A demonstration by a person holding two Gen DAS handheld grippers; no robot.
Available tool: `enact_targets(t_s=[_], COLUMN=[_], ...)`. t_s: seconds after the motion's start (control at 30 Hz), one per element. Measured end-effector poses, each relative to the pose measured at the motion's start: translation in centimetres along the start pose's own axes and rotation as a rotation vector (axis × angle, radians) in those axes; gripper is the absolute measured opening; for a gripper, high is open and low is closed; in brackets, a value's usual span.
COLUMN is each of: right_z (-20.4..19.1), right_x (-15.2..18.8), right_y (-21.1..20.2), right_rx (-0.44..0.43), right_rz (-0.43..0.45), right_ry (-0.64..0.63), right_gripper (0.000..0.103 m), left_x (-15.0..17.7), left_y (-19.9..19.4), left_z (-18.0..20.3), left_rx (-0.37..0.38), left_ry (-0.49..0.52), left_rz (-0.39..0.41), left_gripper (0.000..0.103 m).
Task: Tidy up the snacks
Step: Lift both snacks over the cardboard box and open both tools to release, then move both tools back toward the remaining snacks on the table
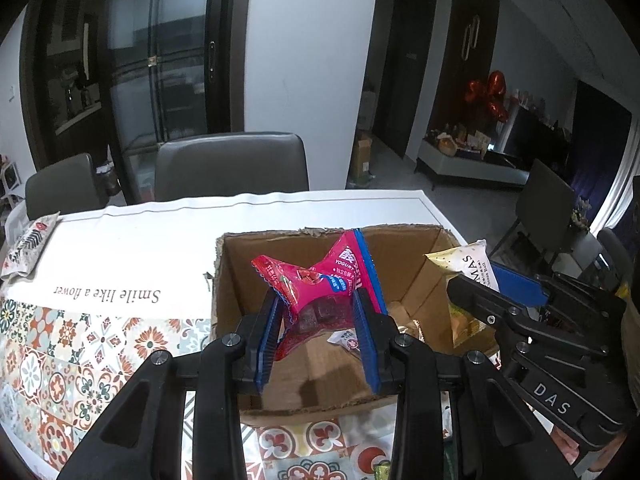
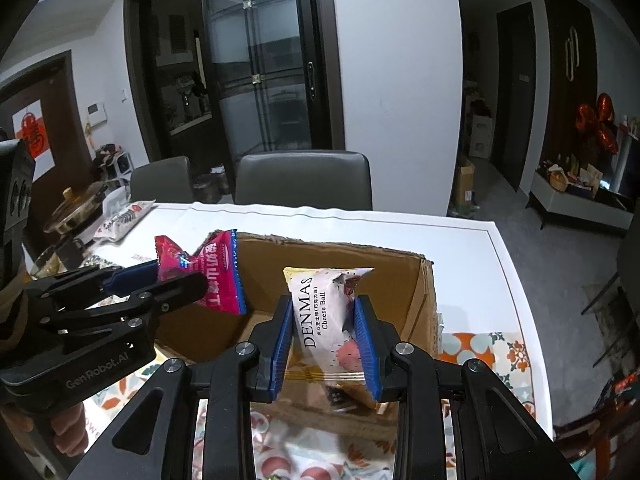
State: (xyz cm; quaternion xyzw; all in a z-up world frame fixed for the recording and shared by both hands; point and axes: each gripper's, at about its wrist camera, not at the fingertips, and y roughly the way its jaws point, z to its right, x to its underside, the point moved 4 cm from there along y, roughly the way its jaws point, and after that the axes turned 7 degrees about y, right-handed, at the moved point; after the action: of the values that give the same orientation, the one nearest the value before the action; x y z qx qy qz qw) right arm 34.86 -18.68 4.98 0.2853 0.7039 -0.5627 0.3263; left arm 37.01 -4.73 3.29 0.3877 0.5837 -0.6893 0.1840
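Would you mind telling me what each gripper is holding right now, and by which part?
The left gripper pinches the pink yogurt snack packet across its lower middle; the right gripper clamps the white Denmas cheese ball packet across its lower half.

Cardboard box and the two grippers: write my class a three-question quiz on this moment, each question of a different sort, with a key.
1. True or false: the left gripper holds a pink snack packet above the cardboard box.
2. Which packet does the right gripper clamp? A. a green tea packet B. the white DENMAS Cheese Ball packet C. a blue biscuit packet
3. Fill in: a patterned packet lies on the tablecloth, far to the ____ of the box in the left wrist view.

Key: 1 true; 2 B; 3 left.
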Motion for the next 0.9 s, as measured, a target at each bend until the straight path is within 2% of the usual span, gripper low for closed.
enact_targets(t_s=[0.1, 0.13, 0.17, 0.23, 0.43, 0.57, 0.9], right_z=[0.4, 0.5, 0.5, 0.7, 0.5, 0.1, -0.8], right_x=[-0.1, -0.1, -0.1, 0.0, 1.0, 1.7, 4.7], right_y=[0.8, 0.9, 1.0, 0.8, -1.0, -2.7, -7.1], right_rx=[0.013, 0.017, 0.019, 0.035, 0.049, 0.047, -0.017], right_rz=[-0.005, -0.008, -0.012, -0.005, 0.010, 0.037, 0.053], right_ry=[0.000, -0.001, -0.001, 0.004, -0.010, -0.022, 0.013], right_gripper=[0.032, 0.035, 0.044, 0.055, 0.055, 0.055, 0.055], left_x=[-0.1, 0.0, 0.1, 0.4, 1.3, 1.7, 5.0], left_y=[0.8, 0.9, 0.9, 0.6, -2.0, -4.4, -10.2], left_z=[-0.2, -0.2, -0.3, -0.3, 0.0, 0.5, 2.3], left_rx=[0.002, -0.004, -0.012, -0.017, -0.059, -0.060, -0.100], left_ry=[-0.005, -0.003, -0.003, -0.008, 0.009, 0.022, 0.056], left_rz=[-0.019, -0.021, -0.024, -0.022, 0.023, 0.067, 0.139], left_gripper=[0.041, 0.043, 0.046, 0.051, 0.054, 0.058, 0.061])
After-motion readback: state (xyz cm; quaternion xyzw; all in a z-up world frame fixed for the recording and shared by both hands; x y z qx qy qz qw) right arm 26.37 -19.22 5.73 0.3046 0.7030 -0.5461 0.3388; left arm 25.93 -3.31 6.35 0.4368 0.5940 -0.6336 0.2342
